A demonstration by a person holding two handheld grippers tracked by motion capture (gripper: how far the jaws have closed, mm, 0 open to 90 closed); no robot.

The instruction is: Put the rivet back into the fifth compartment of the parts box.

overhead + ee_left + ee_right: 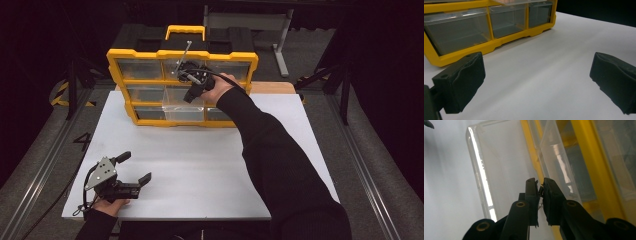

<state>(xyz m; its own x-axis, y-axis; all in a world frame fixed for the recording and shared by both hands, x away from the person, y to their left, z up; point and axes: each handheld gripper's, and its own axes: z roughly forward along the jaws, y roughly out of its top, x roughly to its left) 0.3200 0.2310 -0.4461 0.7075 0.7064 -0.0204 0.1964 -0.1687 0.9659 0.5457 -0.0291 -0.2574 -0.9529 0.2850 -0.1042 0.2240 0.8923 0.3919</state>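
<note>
A yellow organizer (145, 54) with clear drawers stands at the back of the white table (200, 165). Its middle drawer (182, 106) is pulled out. My right gripper (192, 93) hangs over that drawer; in the right gripper view the jaws of the right gripper (540, 182) are pressed almost together on a small dark part (540, 190) above the open clear drawer (504, 170). What the part is cannot be made out. My left gripper (136, 167) rests near the table's front left corner, open and holding nothing. The left gripper (537, 72) faces the organizer (486, 47).
The organizer has a yellow carry handle (185, 31) on top and a yellow frame (584, 150) between drawers. A metal stand (280, 45) rises behind the table, with black frames at both sides. Bare white tabletop (554, 50) lies between the left gripper and the organizer.
</note>
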